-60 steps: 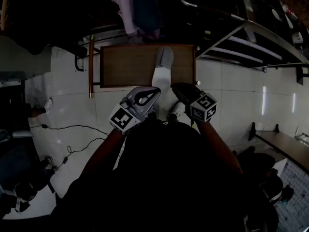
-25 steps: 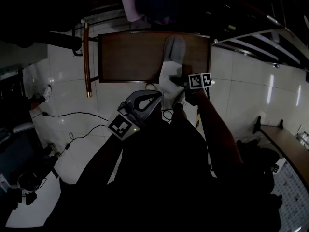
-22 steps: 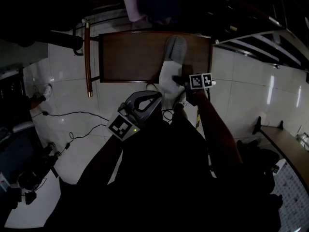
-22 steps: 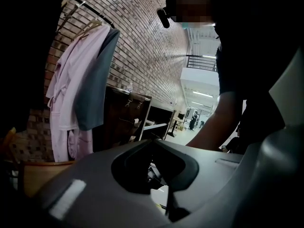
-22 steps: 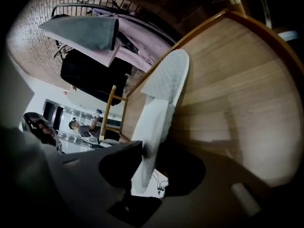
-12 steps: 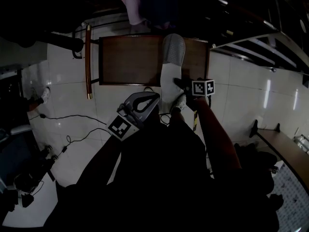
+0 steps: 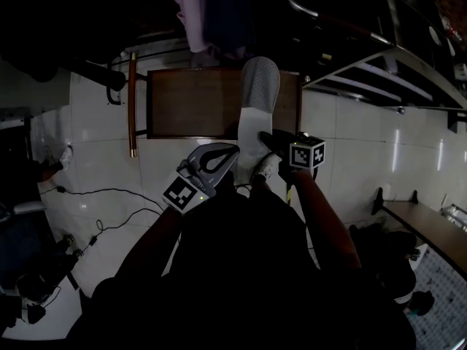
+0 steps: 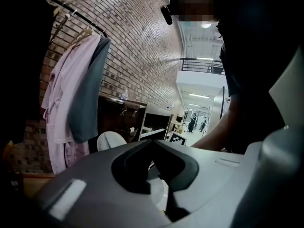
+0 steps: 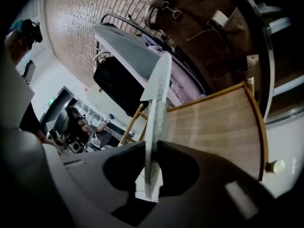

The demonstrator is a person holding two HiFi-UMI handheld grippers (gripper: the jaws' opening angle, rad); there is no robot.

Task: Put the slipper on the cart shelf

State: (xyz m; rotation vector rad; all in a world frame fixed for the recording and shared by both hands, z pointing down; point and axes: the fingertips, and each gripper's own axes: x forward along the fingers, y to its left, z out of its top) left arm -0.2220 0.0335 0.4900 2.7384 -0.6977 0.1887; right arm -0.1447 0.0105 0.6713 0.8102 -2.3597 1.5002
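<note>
The wooden cart shelf (image 7: 190,104) lies below. The slipper (image 7: 257,97) hangs on edge over it, near end past the front edge, pinched thinly by the right tool (image 7: 268,138). Released here, it could tip off. The left tool (image 7: 230,152) is closed and empty.

No legible text, no brands, no numbers, no signs

The cart shelf (image 7: 190,111) lies bare from its left edge across to the slipper (image 7: 257,100), which spans its right part from near edge to far edge. Hanging clothes (image 7: 197,6) crowd the far edge. A wooden post (image 7: 132,100) flanks the left edge, and a metal rack (image 7: 365,64) closes in beside the right edge.
</note>
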